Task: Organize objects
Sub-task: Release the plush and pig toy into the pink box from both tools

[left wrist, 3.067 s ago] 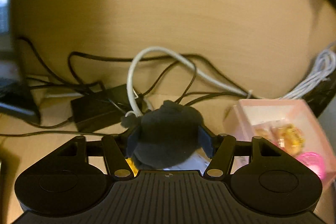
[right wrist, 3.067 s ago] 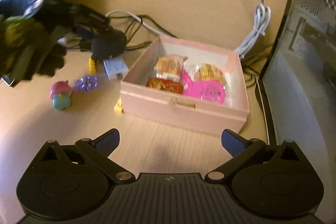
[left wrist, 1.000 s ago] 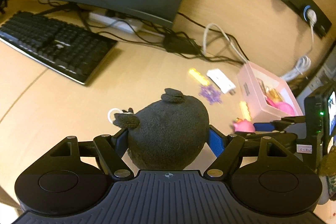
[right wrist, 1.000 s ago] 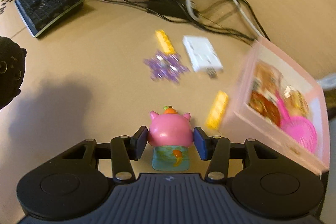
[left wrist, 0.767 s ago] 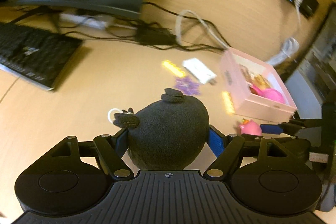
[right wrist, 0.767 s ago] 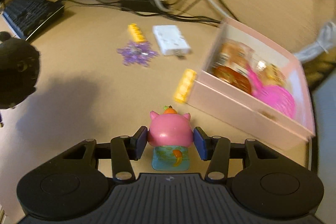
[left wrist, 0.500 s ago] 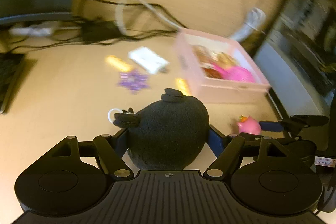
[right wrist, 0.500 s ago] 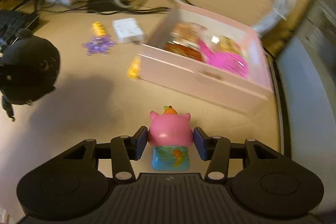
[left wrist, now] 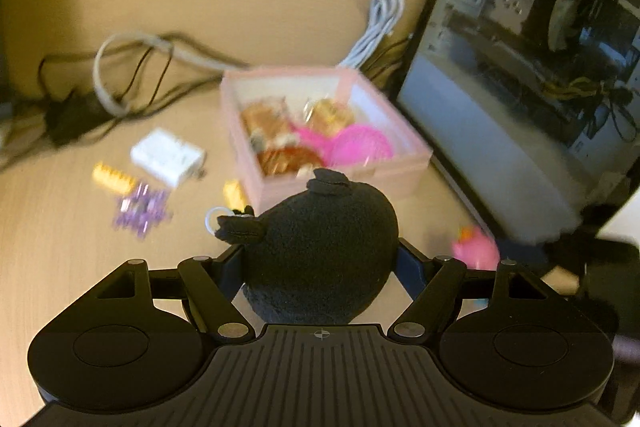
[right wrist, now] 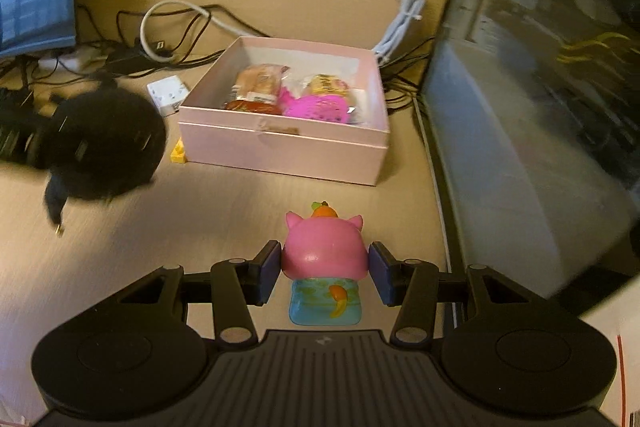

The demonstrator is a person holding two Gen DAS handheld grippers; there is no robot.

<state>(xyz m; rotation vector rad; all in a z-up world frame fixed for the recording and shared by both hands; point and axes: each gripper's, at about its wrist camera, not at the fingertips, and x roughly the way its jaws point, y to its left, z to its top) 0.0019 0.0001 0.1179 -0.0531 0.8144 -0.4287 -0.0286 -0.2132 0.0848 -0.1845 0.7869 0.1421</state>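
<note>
Black plush toy (left wrist: pixel 320 251) and pink pig figure (right wrist: pixel 325 251) sit clamped near the pink box (right wrist: pixel 280 143).

Pale pink box (right wrist: pixel 280 143) on a tan wood-grain table (right wrist: pixel 240 223). Inside the box: a hot-pink item (right wrist: pixel 316 107) and orange-brown packets (right wrist: pixel 256 83). Left of the box: a white adapter (left wrist: pixel 166 157), yellow blocks (left wrist: pixel 112 179), a purple snowflake (left wrist: pixel 140 211). Black plush toy (left wrist: pixel 320 251). Pink pig figure (right wrist: pixel 325 253) with an orange topknot and a light blue base; tool pads dark blue.
</note>
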